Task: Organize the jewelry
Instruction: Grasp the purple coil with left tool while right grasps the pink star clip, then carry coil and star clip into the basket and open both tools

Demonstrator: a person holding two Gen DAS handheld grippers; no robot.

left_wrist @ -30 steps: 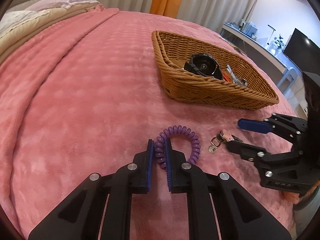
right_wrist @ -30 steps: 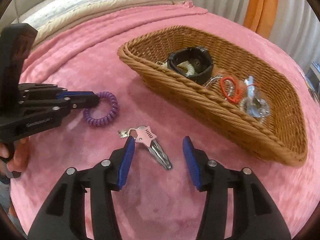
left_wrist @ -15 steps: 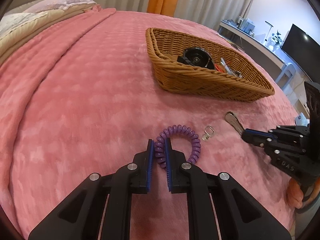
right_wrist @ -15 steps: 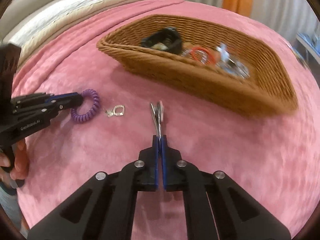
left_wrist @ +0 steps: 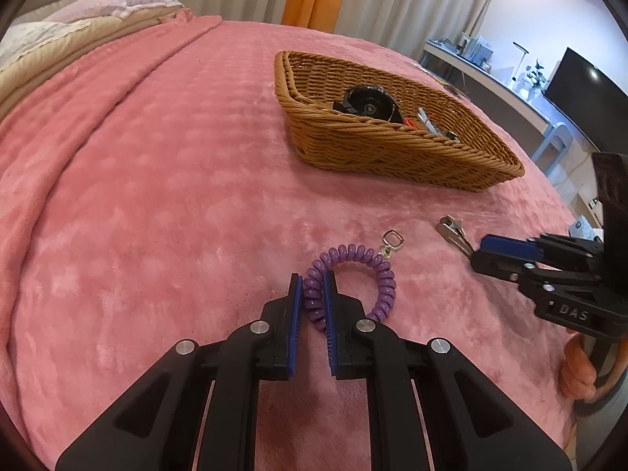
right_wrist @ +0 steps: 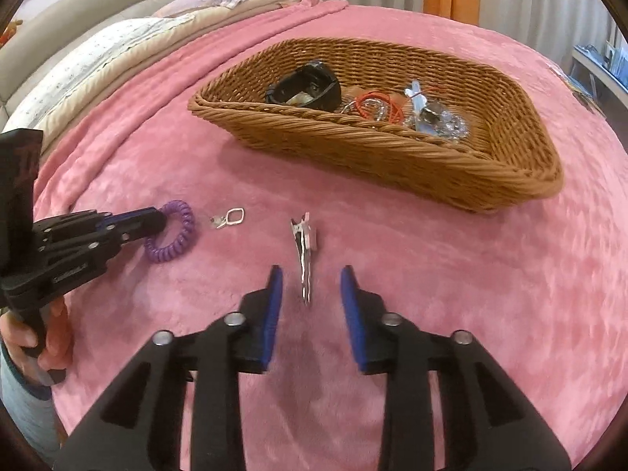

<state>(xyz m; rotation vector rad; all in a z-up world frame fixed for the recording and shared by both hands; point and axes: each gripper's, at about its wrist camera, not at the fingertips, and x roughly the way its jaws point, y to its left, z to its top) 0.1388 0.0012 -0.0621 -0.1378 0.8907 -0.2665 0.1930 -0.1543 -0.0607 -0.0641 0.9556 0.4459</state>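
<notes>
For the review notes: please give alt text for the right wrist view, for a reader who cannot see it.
The right gripper is opening over a metal hair clip that lies between its blue pads, untouched, on a pink blanket. At left, the left gripper pinches a purple coil bracelet beside a small silver clasp; behind sits a wicker basket of jewelry.

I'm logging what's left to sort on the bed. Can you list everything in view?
basket: 1, brown wicker, on blanket
black band: 1, in basket
red ring: 1, in basket
silver pieces: several, in basket
coil bracelet: 1, purple, on blanket
clasp: 1, silver, beside bracelet
hair clip: 1, silver and pink, on blanket
blanket: 1, pink, over bed
pillows: pale, at bed head
left hand-held gripper: shut on coil bracelet
right hand-held gripper: opening, astride hair clip
</notes>
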